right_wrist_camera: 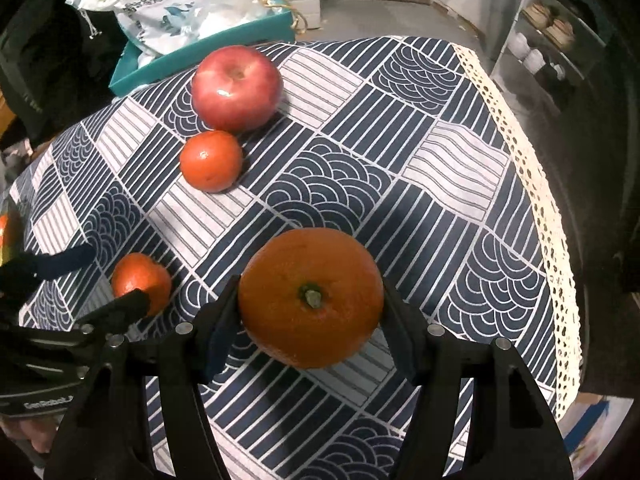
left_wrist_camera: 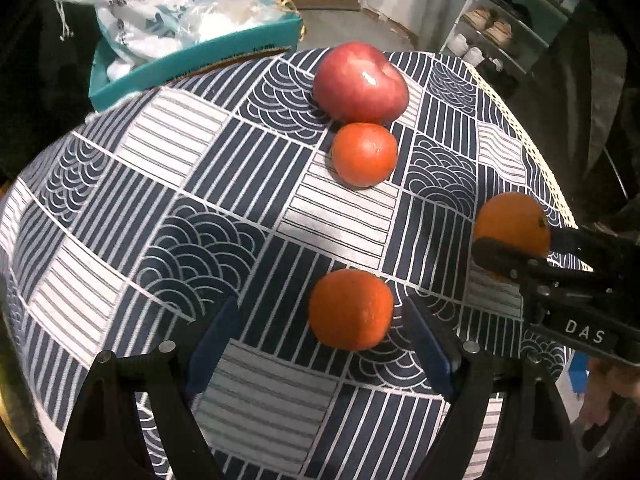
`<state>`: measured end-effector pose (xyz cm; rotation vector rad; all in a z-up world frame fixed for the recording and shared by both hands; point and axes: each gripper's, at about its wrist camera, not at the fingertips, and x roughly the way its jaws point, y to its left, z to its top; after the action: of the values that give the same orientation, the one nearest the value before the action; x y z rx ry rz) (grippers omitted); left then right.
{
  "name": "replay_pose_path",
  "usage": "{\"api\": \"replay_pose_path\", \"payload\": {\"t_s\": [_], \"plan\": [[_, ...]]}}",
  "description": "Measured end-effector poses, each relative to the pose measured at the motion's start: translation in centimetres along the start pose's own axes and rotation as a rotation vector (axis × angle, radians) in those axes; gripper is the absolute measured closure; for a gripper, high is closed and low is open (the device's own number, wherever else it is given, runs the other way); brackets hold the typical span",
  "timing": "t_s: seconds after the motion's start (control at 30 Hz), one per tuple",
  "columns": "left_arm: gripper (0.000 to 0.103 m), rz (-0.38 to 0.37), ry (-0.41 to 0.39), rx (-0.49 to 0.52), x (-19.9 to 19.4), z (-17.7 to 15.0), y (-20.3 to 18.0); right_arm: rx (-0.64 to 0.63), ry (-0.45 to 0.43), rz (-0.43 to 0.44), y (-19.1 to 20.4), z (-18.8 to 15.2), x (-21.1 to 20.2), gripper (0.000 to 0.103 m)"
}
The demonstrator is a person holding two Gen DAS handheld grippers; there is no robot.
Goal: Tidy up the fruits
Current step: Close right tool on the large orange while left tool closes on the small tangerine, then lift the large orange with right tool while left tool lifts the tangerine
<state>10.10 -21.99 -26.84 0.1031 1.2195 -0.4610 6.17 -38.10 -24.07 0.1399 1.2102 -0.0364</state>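
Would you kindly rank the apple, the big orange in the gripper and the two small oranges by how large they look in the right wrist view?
1. Big orange, though it is nearest the camera.
2. Apple.
3. The two small oranges, the far one and the near one: alike, and the near one is partly hidden, so unranked.

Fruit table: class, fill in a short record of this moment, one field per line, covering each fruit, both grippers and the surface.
Surface: patterned tablecloth
Apple: on cloth, far side
Small orange fruit: beside the apple
Second small fruit: on cloth between left gripper fingers, untouched
Large orange: clamped in right gripper
Behind: teal tray with bags
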Motion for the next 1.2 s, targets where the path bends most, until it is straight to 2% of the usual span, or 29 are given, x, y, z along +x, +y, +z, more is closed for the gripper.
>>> {"api": "replay_pose_path", "payload": {"t_s": [0.17,0.23,0.37,0.67,1.2], "plan": [[0.029,-0.029,0.014,-0.011,0.9,0.0,0.1,0.008,0.002,0.004,-0.2,0.2,0.4,0.037],[0.036,-0.06,0.015,-0.013,1.0,0.0,0.1,0.01,0.004,0.003,-0.3,0.4,0.6,0.037],[0.058,-0.112,0.013,-0.002,0.8,-0.1,-0.3,0.008,0.004,0.008,-0.1,0.6,0.8,0.037],[0.059,-0.06,-0.011,0.028,0.0,-0.4,-0.6,-0.013,-0.027,0.0,0.8,0.9,0.3,0.037],[0.06,-0.005,-0.13,-0.024,-5.7,0.0,1.7,-0.104,-0.176,-0.021,3.6,1.9,-4.2,0.038]]}}
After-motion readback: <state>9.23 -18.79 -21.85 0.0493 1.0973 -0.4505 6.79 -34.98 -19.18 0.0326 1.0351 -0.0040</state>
